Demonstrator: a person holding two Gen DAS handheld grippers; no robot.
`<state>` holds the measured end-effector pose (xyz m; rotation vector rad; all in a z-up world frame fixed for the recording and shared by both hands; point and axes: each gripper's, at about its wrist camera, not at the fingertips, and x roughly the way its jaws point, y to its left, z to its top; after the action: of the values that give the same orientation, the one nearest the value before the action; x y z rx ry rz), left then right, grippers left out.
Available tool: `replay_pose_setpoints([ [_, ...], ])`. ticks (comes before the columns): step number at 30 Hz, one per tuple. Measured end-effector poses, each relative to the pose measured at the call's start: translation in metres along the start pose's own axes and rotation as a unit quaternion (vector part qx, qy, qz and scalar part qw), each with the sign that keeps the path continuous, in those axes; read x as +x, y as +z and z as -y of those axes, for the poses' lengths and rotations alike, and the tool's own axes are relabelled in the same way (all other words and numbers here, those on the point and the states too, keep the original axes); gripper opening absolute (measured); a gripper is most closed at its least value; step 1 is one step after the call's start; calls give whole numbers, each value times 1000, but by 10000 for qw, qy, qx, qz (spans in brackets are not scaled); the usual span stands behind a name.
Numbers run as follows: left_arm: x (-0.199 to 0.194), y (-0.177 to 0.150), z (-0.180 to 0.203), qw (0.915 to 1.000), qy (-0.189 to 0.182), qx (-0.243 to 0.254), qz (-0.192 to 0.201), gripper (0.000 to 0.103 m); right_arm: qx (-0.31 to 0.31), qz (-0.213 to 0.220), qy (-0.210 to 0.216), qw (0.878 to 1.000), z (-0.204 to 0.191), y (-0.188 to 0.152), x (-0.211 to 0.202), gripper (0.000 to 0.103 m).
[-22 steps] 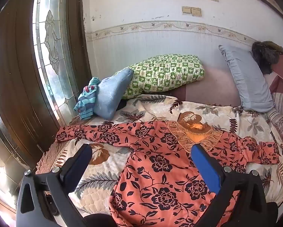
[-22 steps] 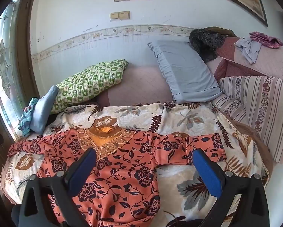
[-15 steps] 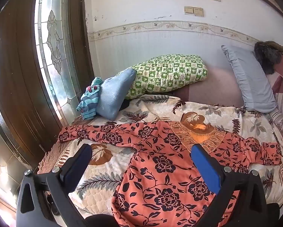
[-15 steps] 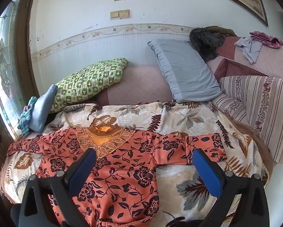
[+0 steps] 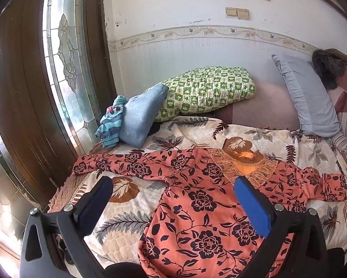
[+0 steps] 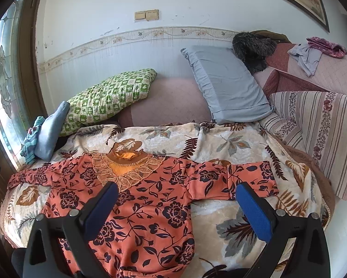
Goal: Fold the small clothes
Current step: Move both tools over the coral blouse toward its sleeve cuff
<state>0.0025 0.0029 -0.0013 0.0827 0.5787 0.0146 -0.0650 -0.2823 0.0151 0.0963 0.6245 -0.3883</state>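
An orange top with dark flowers (image 5: 203, 199) (image 6: 145, 199) lies spread flat on the bed, sleeves stretched out left and right, lace neckline toward the wall. My left gripper (image 5: 173, 185) hangs open above its left half, nothing between the blue pads. Over the right half and the right sleeve, my right gripper (image 6: 176, 190) also stands open and empty. Neither touches the cloth. The hem runs out of view below both frames.
The leaf-print blanket (image 5: 266, 139) (image 6: 173, 136) covers the bed. A green checked pillow (image 5: 205, 90), a blue cushion (image 5: 141, 118) with a striped knit garment (image 5: 110, 122) and a grey pillow (image 6: 226, 83) line the wall. A glass door (image 5: 64, 64) is left; a striped couch (image 6: 319, 134) right.
The left wrist view has drifted slightly left, showing more of the glass door, and the top sits a little further right in it. The right view is nearly unchanged. Both grippers stay open.
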Motion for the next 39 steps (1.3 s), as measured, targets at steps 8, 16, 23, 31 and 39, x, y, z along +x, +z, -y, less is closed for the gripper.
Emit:
replay_pose_setpoints([
  [8,-4,0,-3,10000,32,-4,40,103,-139,-66,-26,9999,-8,-4,2,103],
  [16,-6,1,-10,9998,163,-31,98,103,-232,-138,37,9996,-15,-5,6,103],
  [23,-9,1,-23,9992,348,-125,175,103,-288,-176,146,9993,-22,-8,9,103],
  [31,-10,2,-32,9985,468,-214,189,103,-358,-162,203,9990,-28,-9,10,103],
  [39,3,-9,-2,9999,-8,51,-156,103,-348,-247,50,9991,-8,-11,24,103],
])
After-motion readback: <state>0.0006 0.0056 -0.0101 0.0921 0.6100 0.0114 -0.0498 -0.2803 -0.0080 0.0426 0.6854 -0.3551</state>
